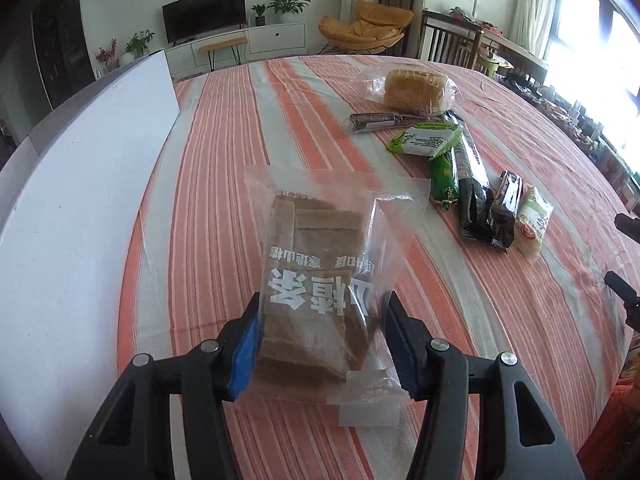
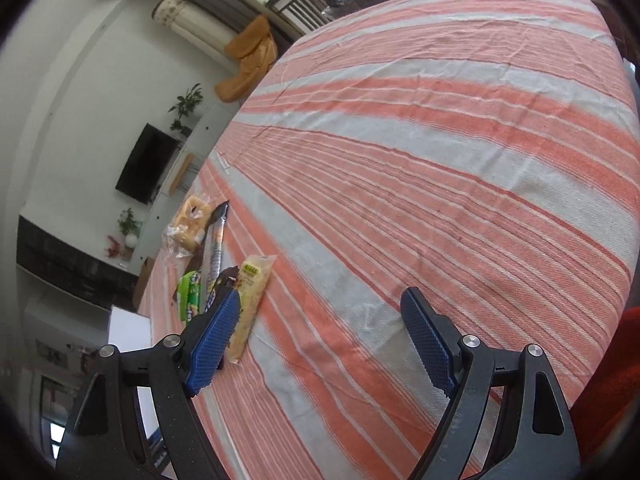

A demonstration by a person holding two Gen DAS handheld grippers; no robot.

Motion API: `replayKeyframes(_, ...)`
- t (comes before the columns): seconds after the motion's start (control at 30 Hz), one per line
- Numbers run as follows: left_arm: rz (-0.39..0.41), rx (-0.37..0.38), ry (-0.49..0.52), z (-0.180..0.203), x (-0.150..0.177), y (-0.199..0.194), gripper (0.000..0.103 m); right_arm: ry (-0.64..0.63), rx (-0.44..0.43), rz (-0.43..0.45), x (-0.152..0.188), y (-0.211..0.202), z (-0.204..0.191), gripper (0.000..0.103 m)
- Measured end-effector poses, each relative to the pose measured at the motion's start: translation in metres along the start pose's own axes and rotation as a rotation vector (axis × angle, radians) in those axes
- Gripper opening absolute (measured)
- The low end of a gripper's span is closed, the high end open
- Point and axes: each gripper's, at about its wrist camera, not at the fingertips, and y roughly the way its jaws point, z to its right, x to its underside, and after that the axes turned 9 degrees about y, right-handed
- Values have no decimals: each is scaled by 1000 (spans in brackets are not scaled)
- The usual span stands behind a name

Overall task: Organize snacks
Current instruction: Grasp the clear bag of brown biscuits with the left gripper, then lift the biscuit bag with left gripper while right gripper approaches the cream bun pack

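A clear bag of brown snack bars (image 1: 316, 264) with white lettering sits between the fingers of my left gripper (image 1: 324, 300). Both blue pads touch its sides and the plastic creases at the right pad. It rests over the striped tablecloth (image 1: 208, 152). To the right lies a row of snacks: bagged bread (image 1: 414, 90), a green-and-white pack (image 1: 426, 140), a green pack (image 1: 443, 180), a long black pack (image 1: 474, 196) and a pale pack (image 1: 534, 222). My right gripper (image 2: 322, 294) hangs open over bare tablecloth (image 2: 400, 160). The pale pack (image 2: 250, 304) lies just beside its left finger.
A white board (image 1: 80, 200) stands along the table's left edge. In the right wrist view the bread (image 2: 192, 220) and the green pack (image 2: 190, 300) lie near the table's far left rim. Chairs, a television and plants stand beyond the table.
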Motion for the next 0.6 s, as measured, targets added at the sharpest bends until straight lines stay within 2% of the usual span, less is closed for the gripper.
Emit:
replayKeyframes(0.1,39,-6,-5,5,3,1,58,53,-58,-11,-4,-1,7,86)
replayKeyframes(0.3,39,2,-12,6,1,1,58,51,-60,-16,-4,-3,6,85)
replayKeyframes(0.4,36,-3,-8,8,0,1,59,-15,4,-8,0,0,-4,84)
replayKeyframes(0.53,36,-4,-6,8,2,1,60,-199,164,2,16,8,-32,86)
replayKeyframes(0.6,33,-5,-1,9,1,1,60,-275,207,7,24,13,-42,86)
